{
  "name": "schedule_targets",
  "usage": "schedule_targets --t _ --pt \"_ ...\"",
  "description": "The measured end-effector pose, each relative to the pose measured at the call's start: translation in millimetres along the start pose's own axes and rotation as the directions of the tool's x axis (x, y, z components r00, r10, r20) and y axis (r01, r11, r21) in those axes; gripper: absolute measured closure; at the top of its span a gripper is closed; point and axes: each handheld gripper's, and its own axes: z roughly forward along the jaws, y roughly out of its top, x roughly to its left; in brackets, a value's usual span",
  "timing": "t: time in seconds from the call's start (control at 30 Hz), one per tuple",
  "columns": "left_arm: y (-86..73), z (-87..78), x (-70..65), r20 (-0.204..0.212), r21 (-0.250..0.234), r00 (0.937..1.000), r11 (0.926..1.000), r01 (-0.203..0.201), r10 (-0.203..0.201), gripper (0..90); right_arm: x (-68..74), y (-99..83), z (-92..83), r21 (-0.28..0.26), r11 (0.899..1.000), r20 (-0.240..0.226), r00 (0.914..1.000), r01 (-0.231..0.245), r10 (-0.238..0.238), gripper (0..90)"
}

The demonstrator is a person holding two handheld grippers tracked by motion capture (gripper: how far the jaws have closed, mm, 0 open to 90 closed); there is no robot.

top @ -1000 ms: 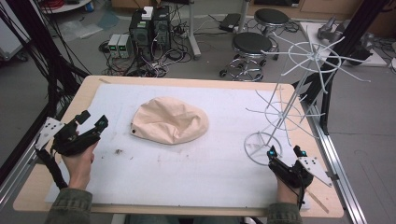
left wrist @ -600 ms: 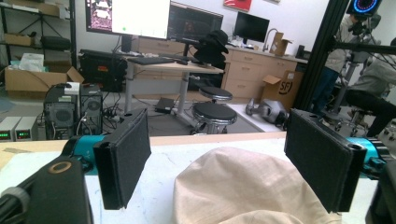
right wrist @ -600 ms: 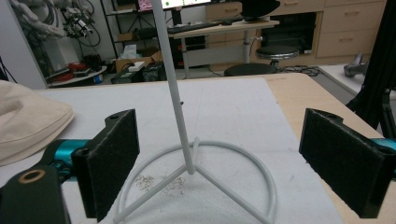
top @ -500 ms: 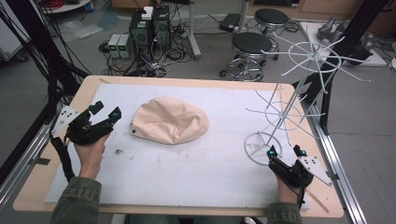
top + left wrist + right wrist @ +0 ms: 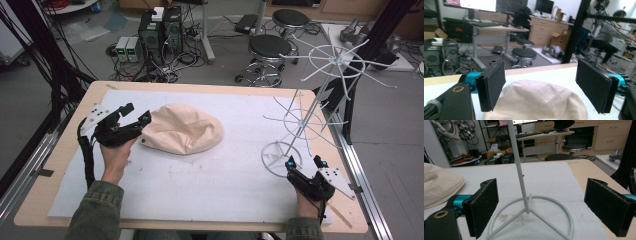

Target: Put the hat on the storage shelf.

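The cream cloth hat (image 5: 182, 130) lies in a loose, limp heap at the middle of the table (image 5: 70, 145), so a bite at its near-left edge may catch a single fold and drag the whole heap along the white mat (image 5: 210, 185) instead of lifting it. The white wire rack (image 5: 320, 95) stands on the right on a thin ring base and would probably tip if nudged. The left gripper (image 5: 136, 114) is spread wide with its jaws just off the hat's left edge, seemingly not touching it, though the angle leaves that uncertain. The right gripper (image 5: 304, 161) is also wide open and empty, just near of the rack's base.
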Motion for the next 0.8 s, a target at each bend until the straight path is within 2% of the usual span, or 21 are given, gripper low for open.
schedule_targets --t 0.27,0.5,0.63,0.7,0.8 --pt "-0.2 21.7 -10.7 0.044 0.037 0.9989 0.9992 -0.015 0.013 23.9 0.1 -0.1 -0.5 0.004 1.000 -0.001 1.0000 -0.006 0.006 11.2" --pt "-5.1 31.9 -12.3 0.044 0.057 0.9989 0.9982 -0.018 0.015 23.9 0.3 0.1 -0.6 0.004 1.000 -0.004 0.9999 -0.012 0.012 11.2" --pt "-9.1 38.0 -9.7 0.046 0.073 0.9989 0.9973 0.008 -0.011 24.3 -0.1 0.0 0.1 0.002 1.000 -0.008 1.0000 -0.005 0.005 11.2" --pt "-10.8 41.7 -9.5 0.061 0.082 0.9978 0.9964 0.020 -0.025 24.7 -0.1 -0.1 0.3 0.002 1.000 -0.008 1.0000 -0.004 0.004 11.2" --pt "-13.5 48.6 -12.3 0.078 0.118 0.9968 0.9930 0.004 -0.013 24.7 -0.2 -0.1 0.6 0.001 1.000 -0.009 1.0000 -0.004 0.004 11.2"
